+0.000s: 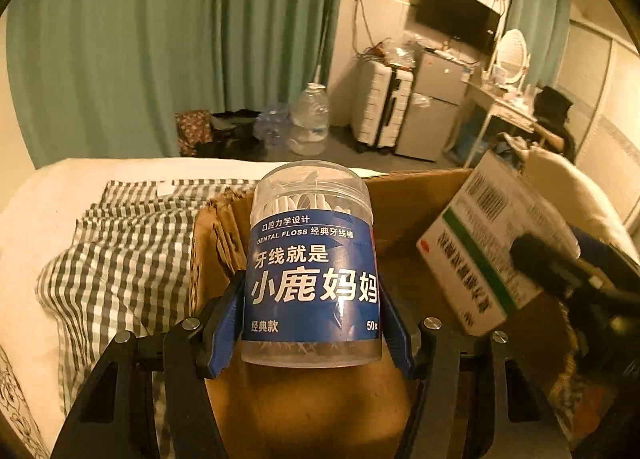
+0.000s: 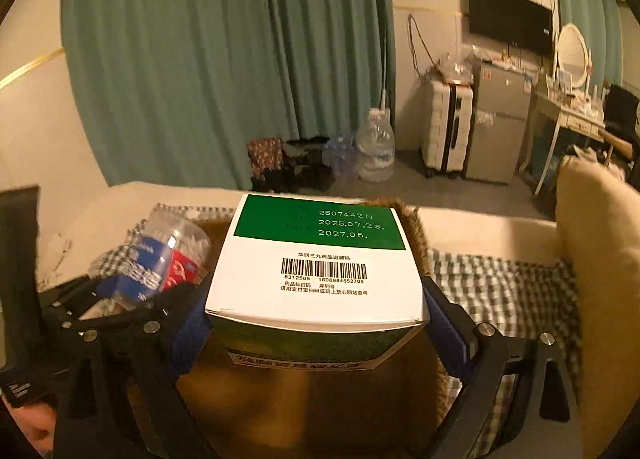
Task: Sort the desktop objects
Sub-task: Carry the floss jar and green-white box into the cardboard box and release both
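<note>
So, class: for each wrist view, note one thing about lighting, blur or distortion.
Left wrist view: warm yellowish indoor light; glare streaks on the dental floss jar; the medicine box is motion-blurred. Right wrist view: fisheye curves the curtain edges; the barcode prints sharp, the jar at left smears.

Both wrist cameras look forward and down, close over the cardboard box [image 1: 404, 215], sharing roughly the same curtained room.

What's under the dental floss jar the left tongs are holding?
Under the dental floss jar, which the left tongs grip, is the open cardboard box; only bare brown cardboard shows there. The jar and tongs hide the floor straight below.
</note>
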`<action>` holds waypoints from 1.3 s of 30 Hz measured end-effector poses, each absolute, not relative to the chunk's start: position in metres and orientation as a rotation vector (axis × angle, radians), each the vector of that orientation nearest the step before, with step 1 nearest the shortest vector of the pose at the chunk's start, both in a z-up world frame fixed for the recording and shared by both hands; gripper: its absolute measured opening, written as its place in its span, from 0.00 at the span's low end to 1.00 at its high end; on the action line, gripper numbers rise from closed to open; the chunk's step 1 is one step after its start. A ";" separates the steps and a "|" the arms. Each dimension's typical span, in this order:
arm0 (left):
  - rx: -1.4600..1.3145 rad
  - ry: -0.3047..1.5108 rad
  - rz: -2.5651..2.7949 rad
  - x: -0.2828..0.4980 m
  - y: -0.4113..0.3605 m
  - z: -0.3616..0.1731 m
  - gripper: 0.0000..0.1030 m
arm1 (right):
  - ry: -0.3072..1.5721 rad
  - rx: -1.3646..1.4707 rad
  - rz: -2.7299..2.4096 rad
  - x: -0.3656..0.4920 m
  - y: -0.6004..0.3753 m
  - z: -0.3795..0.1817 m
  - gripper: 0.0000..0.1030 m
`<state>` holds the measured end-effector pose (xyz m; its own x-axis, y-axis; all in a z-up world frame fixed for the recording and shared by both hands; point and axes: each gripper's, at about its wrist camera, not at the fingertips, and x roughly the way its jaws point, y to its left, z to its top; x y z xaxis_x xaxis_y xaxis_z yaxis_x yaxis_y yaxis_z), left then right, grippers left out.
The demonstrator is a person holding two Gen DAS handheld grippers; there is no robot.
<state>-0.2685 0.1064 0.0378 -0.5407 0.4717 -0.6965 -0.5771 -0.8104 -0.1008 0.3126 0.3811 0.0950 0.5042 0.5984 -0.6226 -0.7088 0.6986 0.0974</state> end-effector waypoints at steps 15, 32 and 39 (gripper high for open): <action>-1.080 0.176 2.258 -0.295 0.116 0.023 0.71 | 0.769 -0.198 0.732 0.351 0.403 0.064 0.93; -0.964 0.129 2.292 -0.224 0.069 0.076 0.82 | 0.697 -0.153 0.757 0.289 0.335 0.116 0.94; -0.917 0.031 2.303 -0.189 0.043 0.139 0.84 | 0.653 -0.165 0.740 0.253 0.278 0.172 0.94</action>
